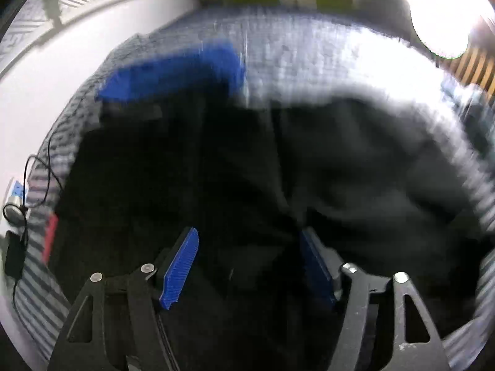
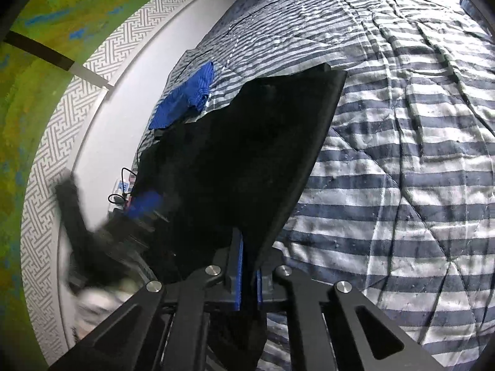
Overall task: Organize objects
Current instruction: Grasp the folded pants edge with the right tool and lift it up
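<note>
Bed with striped quilt [image 2: 402, 154] fills most of both views; white floor strip and patterned wall base run along its left edge.

Black garment [image 2: 241, 142] is the task item: it lies spread on the quilt near the bed's left edge, one corner lifted toward your right hand-held gripper [image 2: 249, 266]. In the left wrist view the same black garment [image 1: 309, 170] takes up the whole middle, blurred.

Blue cloth [image 2: 188, 99] sits bunched on the quilt just past the garment's far edge, touching or slightly overlapping it; cannot tell which. It also shows in the left view [image 1: 173, 74], smeared.

Your right hand-held gripper angles down at the bed, jaws pinched together on the garment's near corner, fabric squeezed between the blue pads [image 2: 238, 266].

Your left hand-held gripper [image 1: 247, 266] points steeply down over the garment, jaws standing wide apart, nothing clamped; dark fabric lies under and between the blue pads [image 1: 181, 266] but contact cannot be told through the blur. From the right view it appears as a blurred black shape [image 2: 117, 228] at the garment's left edge.

Black cable [image 1: 37, 179] and a small plug lie on the floor beside the bed.
</note>
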The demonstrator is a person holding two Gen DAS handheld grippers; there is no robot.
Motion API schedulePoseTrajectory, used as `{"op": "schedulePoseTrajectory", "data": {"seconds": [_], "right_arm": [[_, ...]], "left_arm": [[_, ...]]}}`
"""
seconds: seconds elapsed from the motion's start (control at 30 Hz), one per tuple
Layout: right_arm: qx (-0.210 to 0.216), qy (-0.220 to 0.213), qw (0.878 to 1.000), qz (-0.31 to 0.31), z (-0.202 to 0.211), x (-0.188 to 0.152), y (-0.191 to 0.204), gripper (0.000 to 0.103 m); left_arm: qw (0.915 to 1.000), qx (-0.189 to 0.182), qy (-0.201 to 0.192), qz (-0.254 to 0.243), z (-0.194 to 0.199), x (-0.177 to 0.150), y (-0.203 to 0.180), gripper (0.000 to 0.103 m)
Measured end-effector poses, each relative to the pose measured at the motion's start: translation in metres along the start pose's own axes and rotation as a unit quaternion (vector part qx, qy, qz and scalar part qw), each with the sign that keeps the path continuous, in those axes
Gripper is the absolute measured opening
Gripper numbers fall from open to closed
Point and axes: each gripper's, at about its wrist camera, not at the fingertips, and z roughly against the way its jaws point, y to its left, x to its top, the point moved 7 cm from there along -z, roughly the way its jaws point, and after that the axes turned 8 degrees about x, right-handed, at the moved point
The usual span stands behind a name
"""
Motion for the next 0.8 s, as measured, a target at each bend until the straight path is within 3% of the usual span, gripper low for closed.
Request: {"op": "schedulePoseTrajectory", "data": {"seconds": [0.07,0.2,0.27,0.3,0.4,0.5,0.6,0.73,0.8], "right_arm": [[-0.002,-0.004,1.000,-0.004,0.006,0.001,0.002,0.005],[-0.003,-0.019,1.000,0.005,0.017,0.010,0.015,0.005],[-0.002,-0.025,1.000,0.010,0.024,0.011,0.024,0.004],[-0.002,-0.028,1.000,0.013,0.026,0.011,0.028,0.004],[-0.004,-0.034,0.999,0.027,0.029,0.014,0.045,0.004],[0.000,-0.042,0.998,0.044,0.033,0.015,0.067,0.004],[0.006,-0.046,0.997,0.059,0.033,0.018,0.088,0.004],[0.014,-0.041,0.996,0.084,0.027,0.020,0.119,0.004],[0.017,-0.035,0.994,0.103,0.021,0.021,0.140,0.004]], "left_arm": [[0.9998,-0.010,0.008,0.013,0.006,-0.003,0.006,0.073],[0.9985,-0.001,-0.028,0.047,0.035,-0.003,0.033,0.072],[0.9985,-0.001,-0.016,0.053,0.026,-0.009,0.040,0.072],[0.9989,-0.005,0.017,0.043,0.007,-0.021,0.037,0.072],[0.9998,0.011,0.000,0.013,0.008,-0.017,0.035,0.075],[0.9992,-0.001,-0.012,0.037,0.024,-0.016,0.049,0.075],[0.9955,0.007,-0.037,0.087,0.044,-0.008,0.088,0.075],[0.9842,-0.010,-0.041,0.172,0.048,-0.009,0.150,0.075],[0.9798,0.005,-0.041,0.196,0.049,-0.013,0.174,0.074]]}}
